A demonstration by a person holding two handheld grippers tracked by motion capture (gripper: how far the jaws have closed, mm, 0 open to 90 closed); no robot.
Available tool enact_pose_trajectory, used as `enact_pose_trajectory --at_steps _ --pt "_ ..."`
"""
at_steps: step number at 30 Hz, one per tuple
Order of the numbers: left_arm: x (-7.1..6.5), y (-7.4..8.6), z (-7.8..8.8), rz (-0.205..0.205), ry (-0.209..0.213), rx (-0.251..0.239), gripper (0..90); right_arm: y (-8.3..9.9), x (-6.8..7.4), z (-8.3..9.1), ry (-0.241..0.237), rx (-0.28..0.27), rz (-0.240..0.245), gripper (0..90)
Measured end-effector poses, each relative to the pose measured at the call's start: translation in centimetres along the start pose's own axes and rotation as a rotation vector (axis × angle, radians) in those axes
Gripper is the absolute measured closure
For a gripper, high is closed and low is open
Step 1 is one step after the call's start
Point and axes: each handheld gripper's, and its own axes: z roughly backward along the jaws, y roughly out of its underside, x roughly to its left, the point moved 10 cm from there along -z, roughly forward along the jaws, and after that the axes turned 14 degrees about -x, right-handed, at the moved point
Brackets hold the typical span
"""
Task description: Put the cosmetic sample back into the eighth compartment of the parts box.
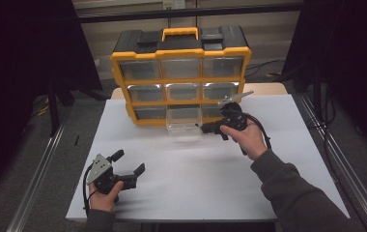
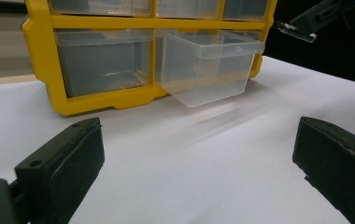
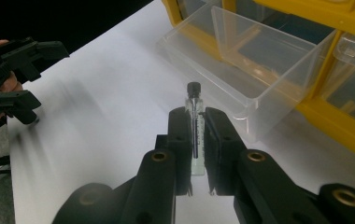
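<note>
One drawer (image 3: 255,65) pulled out, empty | vial (image 3: 195,126) clamped in right tool (image 3: 196,140)

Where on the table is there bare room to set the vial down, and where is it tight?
Bare table lies between the left gripper and the right sleeve, and along the right edge. It is crowded at the organizer, where the open drawer juts out beside the right gripper holding the vial.

high view: above, facing forward-down | gripper views: low, close | shared: pulled-out drawer (image 1: 183,117)
</note>
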Motion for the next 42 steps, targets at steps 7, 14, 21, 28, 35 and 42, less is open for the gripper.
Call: enact_pose_trajectory --at_steps 7,14,21,28,35,42 --pt "0.1 0.0 0.0 -0.007 0.002 0.0 2.1 -0.4 -0.2 -0.1 0.004 -0.007 -0.005 81.5" --pt "0.1 0.0 0.0 -0.009 0.001 0.001 2.1 -0.7 -0.4 -0.2 0.009 -0.007 -0.007 81.5" --pt "0.1 0.0 0.0 -0.008 0.002 0.0 2.1 -1.0 -0.5 -0.5 0.013 -0.011 0.002 81.5" --pt "0.1 -0.1 0.0 -0.008 0.002 -0.002 2.1 -1.5 -0.5 -0.9 0.015 -0.013 0.018 81.5" --pt "0.1 -0.1 0.0 -0.008 0.002 -0.001 2.1 -1.8 -0.6 -1.1 0.025 -0.006 0.025 81.5" --pt "0.1 0.0 0.0 -0.008 0.002 0.0 2.1 -2.0 -0.9 -1.3 0.031 -0.006 0.029 81.5"
